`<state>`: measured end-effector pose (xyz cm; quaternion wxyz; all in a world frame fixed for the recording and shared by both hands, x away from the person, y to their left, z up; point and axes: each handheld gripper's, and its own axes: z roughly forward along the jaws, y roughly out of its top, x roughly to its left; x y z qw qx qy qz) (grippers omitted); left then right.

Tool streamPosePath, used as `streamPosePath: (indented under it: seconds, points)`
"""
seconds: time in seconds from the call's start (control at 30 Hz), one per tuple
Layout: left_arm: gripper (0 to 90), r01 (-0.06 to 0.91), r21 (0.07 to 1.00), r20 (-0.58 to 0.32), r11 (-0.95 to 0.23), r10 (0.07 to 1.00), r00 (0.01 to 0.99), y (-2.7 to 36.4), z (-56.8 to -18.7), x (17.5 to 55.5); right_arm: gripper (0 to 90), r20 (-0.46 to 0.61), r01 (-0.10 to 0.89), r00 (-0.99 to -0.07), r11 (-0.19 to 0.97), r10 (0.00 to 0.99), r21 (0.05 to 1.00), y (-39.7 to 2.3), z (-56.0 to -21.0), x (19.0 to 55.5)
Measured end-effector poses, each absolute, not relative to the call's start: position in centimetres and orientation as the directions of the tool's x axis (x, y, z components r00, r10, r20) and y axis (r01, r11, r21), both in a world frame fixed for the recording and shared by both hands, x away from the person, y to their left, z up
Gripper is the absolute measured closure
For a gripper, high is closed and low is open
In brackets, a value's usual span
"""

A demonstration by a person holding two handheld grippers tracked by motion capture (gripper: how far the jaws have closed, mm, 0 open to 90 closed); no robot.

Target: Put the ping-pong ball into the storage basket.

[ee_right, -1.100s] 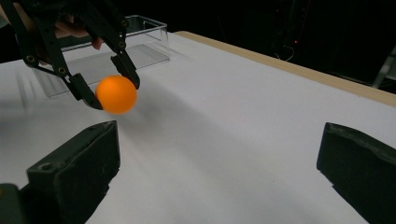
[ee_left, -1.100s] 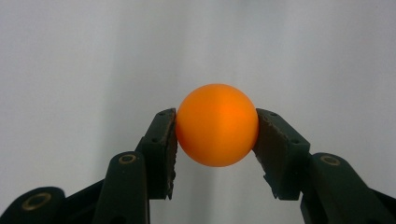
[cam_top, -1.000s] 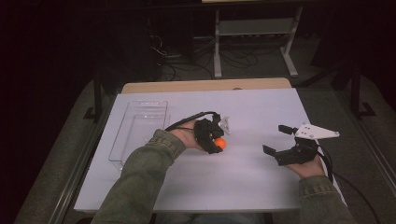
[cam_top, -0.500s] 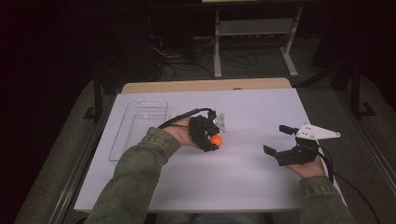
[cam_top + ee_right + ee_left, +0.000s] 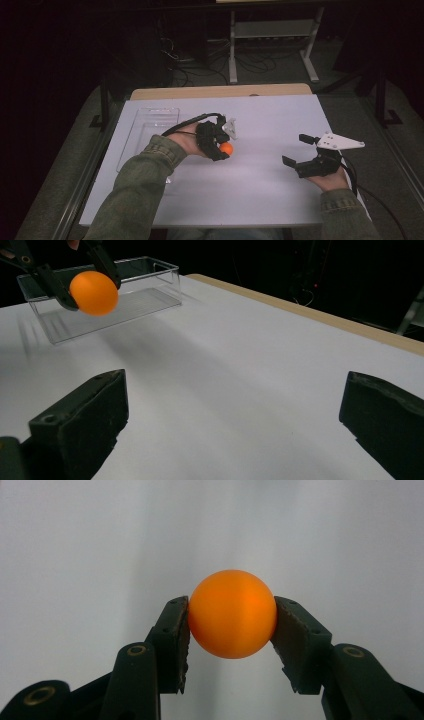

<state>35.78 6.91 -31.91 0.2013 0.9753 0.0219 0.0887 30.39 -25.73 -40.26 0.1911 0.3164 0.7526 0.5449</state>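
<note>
- The left gripper (image 5: 223, 148) is clamped on an orange ball (image 5: 232, 613): in the left gripper view its 2 black jaws press the ball from both sides, each pad flat against the ball's widest part.
- In that view the ball sits at the jaw tips, with blurred white table behind it and no contact between ball and table surface.
- In the high view the orange ball (image 5: 226, 148) is over the white table (image 5: 270, 190), left of the table's middle and nearer the far edge than the near one.
- A clear plastic tray (image 5: 148, 131) lies flat by the table's left edge, toward the far left corner. The ball is just beside the tray's right wall, apart from it and outside it.
- In the right gripper view the ball (image 5: 93, 292) hangs in the left gripper's jaws in front of the clear plastic tray (image 5: 150, 277), above the table surface.
- The right gripper (image 5: 303, 151) is by the table's right edge, well apart from the ball. Its 2 jaws stand wide apart with nothing between them; in the right gripper view bare white table (image 5: 240, 390) lies between the 2 black pads.
- The person's left sleeve (image 5: 135, 195) reaches in from the near edge toward the ball; the right hand (image 5: 331, 179) holds its gripper close to the near right corner.
- A strip of bare wood shows along the table's far edge beyond the white sheet.
</note>
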Motion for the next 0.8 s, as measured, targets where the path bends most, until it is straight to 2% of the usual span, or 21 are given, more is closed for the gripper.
streamPosePath:
  seconds: [0.8]
  points:
    - [50.7, 0.036, 0.38, 0.192, -0.924, 0.117, 0.974, 10.8, -29.8, 35.4, 0.0, 0.053, 0.273, -0.725, 0.216, 0.686, 0.938, -25.7, -40.3, 30.4]
